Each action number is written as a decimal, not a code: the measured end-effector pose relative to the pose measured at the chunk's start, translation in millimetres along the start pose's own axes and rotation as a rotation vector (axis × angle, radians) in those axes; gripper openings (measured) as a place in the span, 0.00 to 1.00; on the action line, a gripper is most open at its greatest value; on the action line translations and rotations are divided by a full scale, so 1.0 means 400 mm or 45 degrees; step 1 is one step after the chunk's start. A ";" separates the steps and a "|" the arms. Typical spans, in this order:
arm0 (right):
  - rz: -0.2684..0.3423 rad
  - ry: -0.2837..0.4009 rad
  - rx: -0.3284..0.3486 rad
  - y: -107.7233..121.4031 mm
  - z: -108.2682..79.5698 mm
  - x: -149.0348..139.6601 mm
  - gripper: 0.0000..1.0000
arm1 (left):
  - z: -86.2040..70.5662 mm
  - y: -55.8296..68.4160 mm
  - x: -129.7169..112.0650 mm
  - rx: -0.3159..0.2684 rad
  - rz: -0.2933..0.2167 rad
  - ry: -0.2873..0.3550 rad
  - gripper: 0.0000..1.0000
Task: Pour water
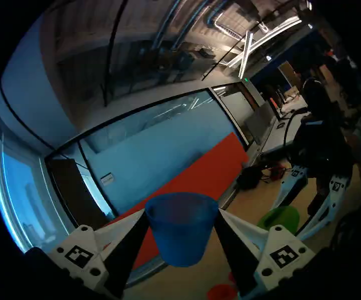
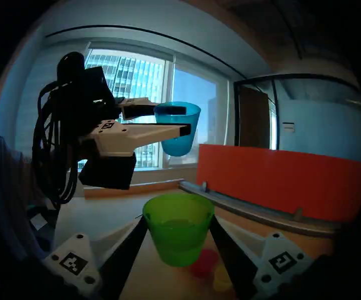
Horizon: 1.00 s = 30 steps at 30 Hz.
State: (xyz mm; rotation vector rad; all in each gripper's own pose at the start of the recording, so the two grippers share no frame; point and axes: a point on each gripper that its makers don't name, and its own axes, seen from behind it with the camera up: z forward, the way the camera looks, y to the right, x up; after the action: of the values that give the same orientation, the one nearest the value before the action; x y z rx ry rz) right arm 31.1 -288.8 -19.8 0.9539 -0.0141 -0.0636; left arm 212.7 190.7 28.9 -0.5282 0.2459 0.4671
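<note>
A blue plastic cup (image 1: 181,229) sits between the fingers of my left gripper (image 1: 181,216), which is shut on it. In the right gripper view the same blue cup (image 2: 177,129) hangs upright in the air, held by the left gripper (image 2: 183,119), higher than and beyond the green cup. My right gripper (image 2: 179,225) is shut on that translucent green cup (image 2: 179,235), held upright low over the table. The green cup (image 1: 279,218) and the right gripper (image 1: 293,220) also appear at the right of the left gripper view. I cannot tell how much water either cup holds.
A wooden tabletop (image 2: 110,210) lies below, with a small red object (image 2: 204,262) and a yellow one (image 2: 222,277) just past the green cup. An orange-red panel (image 2: 285,180) borders the table's far side. Windows (image 2: 130,75) stand behind. Black cables (image 2: 50,150) hang from the left gripper.
</note>
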 end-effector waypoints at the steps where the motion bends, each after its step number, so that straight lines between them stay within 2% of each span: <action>1: 0.000 0.002 -0.001 0.000 -0.002 0.002 0.90 | 0.001 -0.002 -0.004 -0.003 -0.041 0.000 0.87; 8: -0.001 0.009 -0.008 0.005 -0.012 0.008 0.90 | 0.008 -0.021 -0.024 -0.034 -0.324 0.011 0.86; 12: -0.001 0.012 -0.010 0.006 -0.015 0.009 0.90 | 0.011 -0.029 -0.029 -0.047 -0.432 0.027 0.86; 17: 0.002 0.013 -0.014 0.009 -0.020 0.011 0.90 | 0.006 -0.026 -0.038 -0.061 -0.483 0.035 0.86; 23: 0.009 0.013 -0.025 0.013 -0.030 0.015 0.90 | -0.004 -0.013 -0.064 -0.079 -0.502 0.021 0.86; 30: 0.017 0.001 -0.045 0.030 -0.051 0.010 0.90 | -0.021 0.013 -0.122 -0.092 -0.520 -0.029 0.87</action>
State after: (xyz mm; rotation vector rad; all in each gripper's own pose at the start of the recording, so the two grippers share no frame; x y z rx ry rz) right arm 36.3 -265.3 -21.8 0.9184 -0.0184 -0.0514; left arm 166.9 172.4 36.5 -0.6258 0.0947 0.0849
